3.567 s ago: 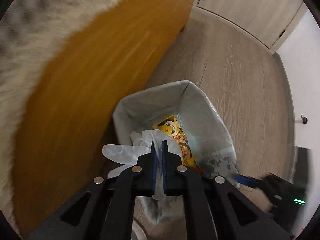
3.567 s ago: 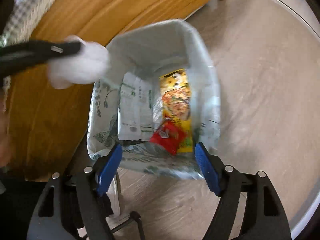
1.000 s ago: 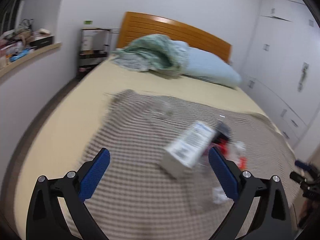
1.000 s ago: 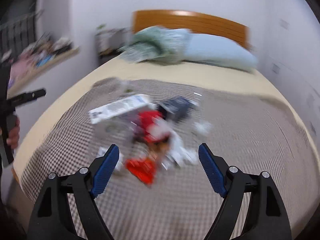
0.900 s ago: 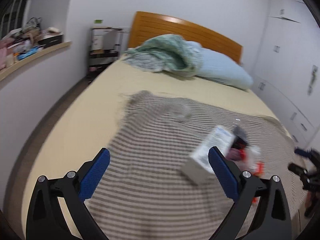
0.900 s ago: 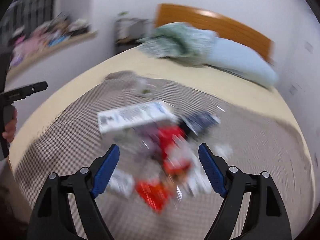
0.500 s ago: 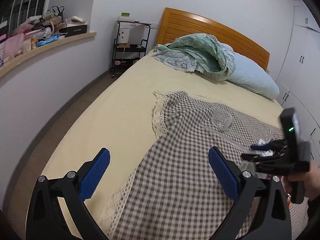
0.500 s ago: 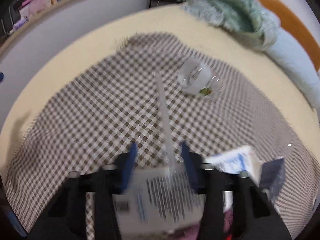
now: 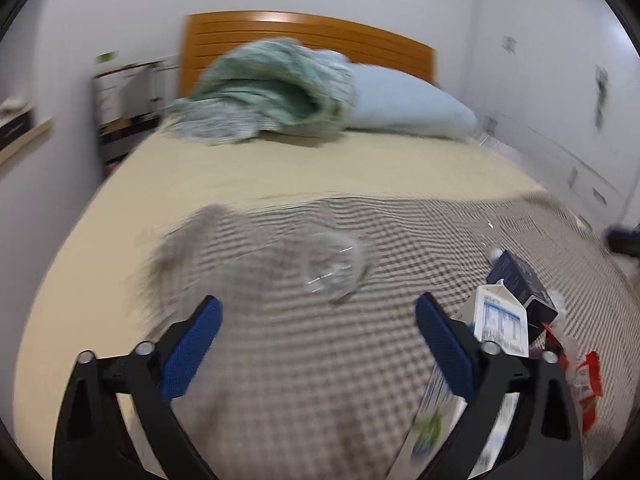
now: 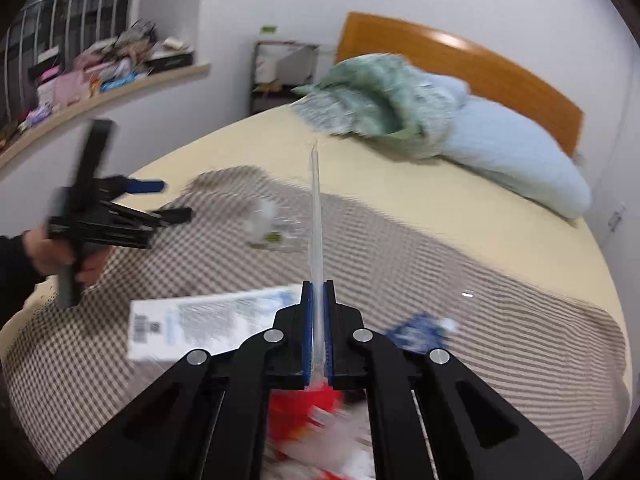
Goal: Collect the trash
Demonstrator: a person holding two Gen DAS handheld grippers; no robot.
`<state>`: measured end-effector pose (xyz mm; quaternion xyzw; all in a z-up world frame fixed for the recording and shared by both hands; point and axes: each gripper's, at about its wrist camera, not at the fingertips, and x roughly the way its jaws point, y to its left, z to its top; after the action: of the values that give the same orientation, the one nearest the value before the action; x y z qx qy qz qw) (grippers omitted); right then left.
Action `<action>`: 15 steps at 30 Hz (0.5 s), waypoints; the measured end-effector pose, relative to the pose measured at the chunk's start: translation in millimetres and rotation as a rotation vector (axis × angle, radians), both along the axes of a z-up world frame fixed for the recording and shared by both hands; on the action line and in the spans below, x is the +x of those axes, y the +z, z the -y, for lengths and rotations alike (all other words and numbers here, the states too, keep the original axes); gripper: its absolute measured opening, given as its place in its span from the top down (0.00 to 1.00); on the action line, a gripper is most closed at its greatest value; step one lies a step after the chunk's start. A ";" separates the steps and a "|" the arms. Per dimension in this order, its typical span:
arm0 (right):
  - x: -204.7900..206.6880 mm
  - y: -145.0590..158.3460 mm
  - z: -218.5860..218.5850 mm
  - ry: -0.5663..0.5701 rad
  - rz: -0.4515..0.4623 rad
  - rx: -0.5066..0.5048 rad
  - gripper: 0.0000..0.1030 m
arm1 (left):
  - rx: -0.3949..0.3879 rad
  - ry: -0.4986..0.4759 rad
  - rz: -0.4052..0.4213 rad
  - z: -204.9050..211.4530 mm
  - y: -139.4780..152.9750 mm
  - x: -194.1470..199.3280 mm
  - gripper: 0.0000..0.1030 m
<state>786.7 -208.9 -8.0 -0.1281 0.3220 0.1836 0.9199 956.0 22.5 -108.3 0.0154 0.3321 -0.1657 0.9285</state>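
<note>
- Gripping a clear straw [image 10: 316, 216] in the right gripper [image 10: 317, 320], jaws closed on its lower end; straw points up and forward over the bed [image 10: 460, 216].
- Holding the left gripper [image 9: 318, 322] wide apart and empty, aimed at a clear cup [image 9: 332, 266] lying on the checked cloth [image 9: 280, 360].
- Remaining trash on the cloth: white carton [image 9: 500, 322], dark box [image 9: 522, 284], red wrappers [image 9: 586, 376], all near the right finger.
- Straw: judged light, thin, easily bent; pinched near one end, likely to swing, so best carried upright.
- Cup: judged light, thin-walled, slippery, prone to crushing or rolling; best taken across the rim with gentle closure.
- Carton: judged light and stiff; best gripped across its narrow faces.
</note>
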 end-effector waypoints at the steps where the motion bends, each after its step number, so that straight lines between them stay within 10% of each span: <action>1: -3.0 1.7 14.1 -0.013 0.006 0.010 0.95 | 0.011 -0.026 -0.005 10.2 -3.8 9.9 0.17; 7: -9.4 -19.5 67.3 -0.062 -0.032 0.081 0.95 | 0.105 -0.051 -0.139 57.7 -52.5 83.6 0.31; 11: -22.7 -46.5 94.7 -0.116 -0.082 0.115 0.95 | -0.103 -0.005 -0.298 41.2 -75.5 108.5 0.97; 15: -32.8 -50.2 117.2 -0.182 -0.110 0.126 0.95 | -0.061 -0.050 -0.218 44.7 -47.7 75.2 1.00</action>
<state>753.9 -326.1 -58.2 -0.0299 0.3701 0.1259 0.9199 1031.2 -22.2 -156.1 -0.0225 0.4252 -0.1996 0.8825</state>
